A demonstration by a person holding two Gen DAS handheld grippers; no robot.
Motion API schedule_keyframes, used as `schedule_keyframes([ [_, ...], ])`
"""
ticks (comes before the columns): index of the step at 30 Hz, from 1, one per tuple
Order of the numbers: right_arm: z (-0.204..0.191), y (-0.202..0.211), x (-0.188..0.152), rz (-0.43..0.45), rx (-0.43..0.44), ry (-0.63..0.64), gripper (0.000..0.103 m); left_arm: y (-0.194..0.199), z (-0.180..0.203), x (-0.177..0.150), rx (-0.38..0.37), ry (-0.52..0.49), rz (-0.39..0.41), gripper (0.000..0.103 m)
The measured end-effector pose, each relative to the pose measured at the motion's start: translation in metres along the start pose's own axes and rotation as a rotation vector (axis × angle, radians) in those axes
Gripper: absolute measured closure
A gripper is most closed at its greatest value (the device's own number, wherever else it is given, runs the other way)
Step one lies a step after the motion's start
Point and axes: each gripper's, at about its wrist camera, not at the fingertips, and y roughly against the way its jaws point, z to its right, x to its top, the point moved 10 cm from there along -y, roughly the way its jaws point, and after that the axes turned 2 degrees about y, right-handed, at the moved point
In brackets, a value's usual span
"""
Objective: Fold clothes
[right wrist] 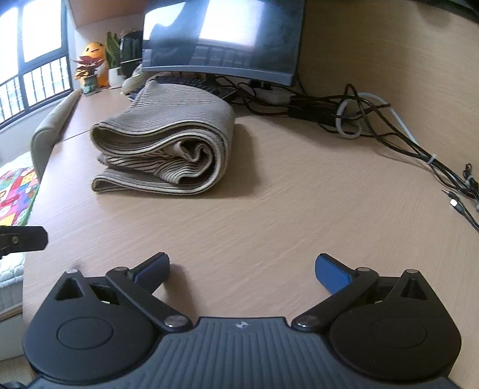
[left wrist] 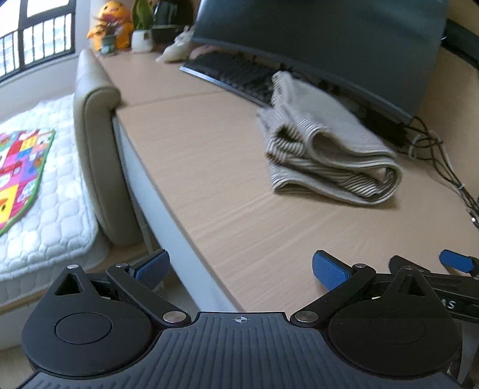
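A beige striped knit garment [left wrist: 326, 149] lies folded in a thick bundle on the wooden desk [left wrist: 224, 179], in front of the monitor. It also shows in the right wrist view [right wrist: 167, 143]. My left gripper [left wrist: 239, 269] is open and empty, near the desk's front left edge, well short of the garment. My right gripper [right wrist: 242, 269] is open and empty over the desk, nearer than the garment. A blue fingertip [left wrist: 456, 260] of the right gripper shows at the right of the left wrist view.
A curved monitor [right wrist: 221, 36] and a keyboard [left wrist: 230, 74] stand behind the garment. A tangle of cables [right wrist: 374, 119] lies at the back right. Potted plants and an orange plush toy [left wrist: 112, 25] sit at the far left. A bed with a colourful mat [left wrist: 21, 173] is left of the desk.
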Motion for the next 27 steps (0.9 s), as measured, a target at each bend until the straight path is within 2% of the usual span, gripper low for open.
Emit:
schedule_keyframes([
  [12, -0.008, 0.001, 0.000, 0.001, 0.022, 0.016, 0.000, -0.006, -0.009, 0.005, 0.043, -0.038, -0.004, 0.000],
  [21, -0.008, 0.001, 0.000, 0.001, 0.024, 0.017, 0.000, -0.005, 0.002, 0.005, 0.008, -0.070, 0.003, 0.000],
  [27, -0.007, 0.001, 0.000, 0.001, 0.025, 0.018, 0.000, -0.004, 0.002, 0.006, 0.015, -0.072, 0.012, 0.000],
])
